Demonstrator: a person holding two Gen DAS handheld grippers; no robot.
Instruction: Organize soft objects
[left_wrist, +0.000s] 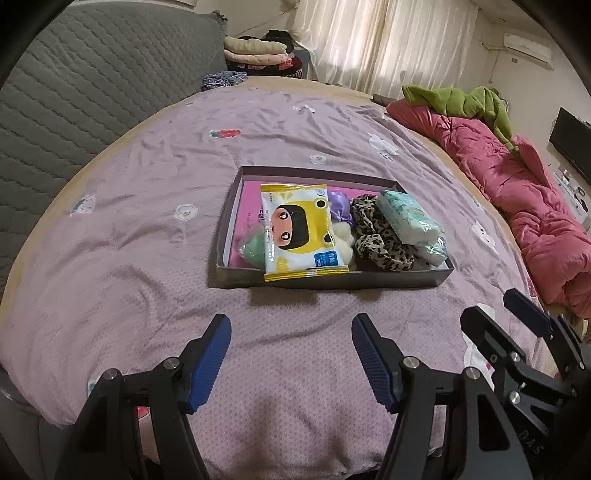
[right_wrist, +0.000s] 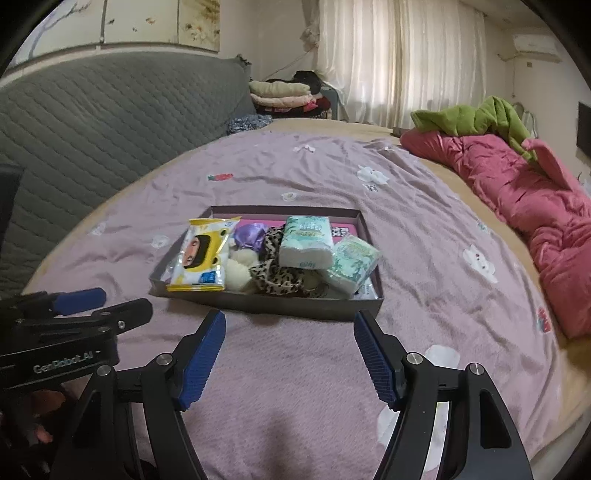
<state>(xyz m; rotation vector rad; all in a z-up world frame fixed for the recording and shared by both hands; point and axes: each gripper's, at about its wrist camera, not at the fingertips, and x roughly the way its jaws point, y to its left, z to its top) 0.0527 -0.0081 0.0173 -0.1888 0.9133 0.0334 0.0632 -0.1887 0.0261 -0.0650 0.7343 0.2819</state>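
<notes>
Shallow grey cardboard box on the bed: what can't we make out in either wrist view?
- Pink printed floor of the shallow grey cardboard box: both views, mostly covered by the contents.
- Green mesh item: left wrist view, half under the yellow cartoon-face wipes pack; unidentifiable.
- Cream fluffy item: right wrist view, wedged between wipes pack and leopard-print fabric scrunchie.
- Text on the mint tissue packs: too small.

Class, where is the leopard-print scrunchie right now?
In both views the leopard-print scrunchie lies inside the box, between the cream pom-pom and the green tissue packs.
</notes>
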